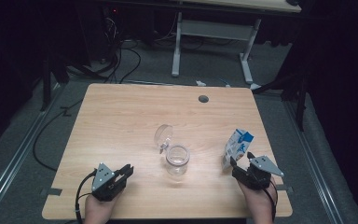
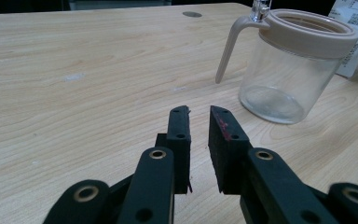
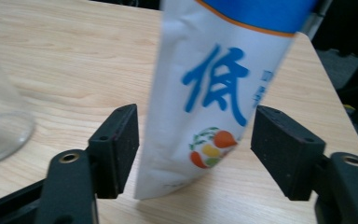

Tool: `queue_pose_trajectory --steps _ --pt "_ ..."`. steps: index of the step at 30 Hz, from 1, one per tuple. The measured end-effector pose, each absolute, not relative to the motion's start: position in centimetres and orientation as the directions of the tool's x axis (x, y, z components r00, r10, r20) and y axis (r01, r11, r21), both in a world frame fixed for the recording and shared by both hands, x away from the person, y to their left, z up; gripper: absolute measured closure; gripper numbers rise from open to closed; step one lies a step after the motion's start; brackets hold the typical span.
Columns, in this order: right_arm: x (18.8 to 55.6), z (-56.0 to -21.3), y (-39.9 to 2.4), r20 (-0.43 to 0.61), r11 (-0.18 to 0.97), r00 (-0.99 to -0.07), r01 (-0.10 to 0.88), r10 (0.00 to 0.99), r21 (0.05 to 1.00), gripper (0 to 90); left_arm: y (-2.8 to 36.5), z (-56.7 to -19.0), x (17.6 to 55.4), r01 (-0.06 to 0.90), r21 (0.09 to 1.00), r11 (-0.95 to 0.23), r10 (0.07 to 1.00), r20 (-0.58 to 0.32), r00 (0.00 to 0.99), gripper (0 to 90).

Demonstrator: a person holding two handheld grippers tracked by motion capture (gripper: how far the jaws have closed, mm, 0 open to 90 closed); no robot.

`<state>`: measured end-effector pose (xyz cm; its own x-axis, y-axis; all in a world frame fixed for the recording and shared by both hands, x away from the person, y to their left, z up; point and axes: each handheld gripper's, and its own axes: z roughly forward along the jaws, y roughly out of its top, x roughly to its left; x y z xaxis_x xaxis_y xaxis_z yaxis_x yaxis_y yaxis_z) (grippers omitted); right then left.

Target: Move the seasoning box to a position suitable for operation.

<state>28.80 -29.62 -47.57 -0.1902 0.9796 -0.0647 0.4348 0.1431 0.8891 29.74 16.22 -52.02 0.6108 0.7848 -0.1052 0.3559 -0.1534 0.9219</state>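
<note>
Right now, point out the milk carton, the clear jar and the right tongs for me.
milk carton (image 3: 214,93), right gripper view, on its white printed front face.
clear jar (image 2: 286,77), left gripper view, on its transparent side wall.
right tongs (image 1: 241,161), high view, midway between the fingertips, beside the carton's base.

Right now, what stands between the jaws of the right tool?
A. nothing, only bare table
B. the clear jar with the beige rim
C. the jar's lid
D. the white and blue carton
D: in the right gripper view the white and blue carton stands between the jaws of the right tool, with gaps on both sides.
</note>
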Motion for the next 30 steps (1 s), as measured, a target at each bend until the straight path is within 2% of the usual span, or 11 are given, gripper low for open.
queue_pose_trajectory --steps 4,7,11,16,24,28,30 --pt "29.3 -47.4 -28.5 -0.07 0.155 -0.204 0.437 0.976 0.886 33.9 16.2 -52.0 29.7 0.354 0.923 -0.151 0.786 -0.106 0.609 78.7" --pt "29.8 -47.3 -28.1 -0.088 0.16 -0.179 0.441 0.98 0.883 37.7 16.4 -51.9 29.7 0.355 0.923 -0.147 0.786 -0.108 0.609 78.8" --pt "30.3 -47.3 -28.2 -0.097 0.156 -0.152 0.45 0.984 0.879 47.4 16.4 -52.0 29.7 0.356 0.923 -0.143 0.786 -0.112 0.607 78.7" --pt "30.3 -47.2 -28.3 -0.107 0.173 -0.168 0.447 0.98 0.878 60.1 16.4 -52.0 29.7 0.357 0.923 -0.145 0.786 -0.112 0.608 78.7" --pt "30.2 -47.3 -29.1 -0.125 0.175 -0.14 0.441 0.982 0.88 88.2 16.4 -52.0 29.7 0.358 0.922 -0.144 0.787 -0.113 0.607 78.6" --pt "30.2 -47.4 -29.6 -0.115 0.167 -0.144 0.438 0.983 0.883 89.7 16.4 -52.0 29.7 0.359 0.922 -0.146 0.786 -0.112 0.607 78.6" --pt "30.2 -47.4 -29.7 -0.102 0.158 -0.149 0.437 0.984 0.886 85.3 16.4 -52.0 29.7 0.359 0.922 -0.147 0.786 -0.111 0.608 78.5"
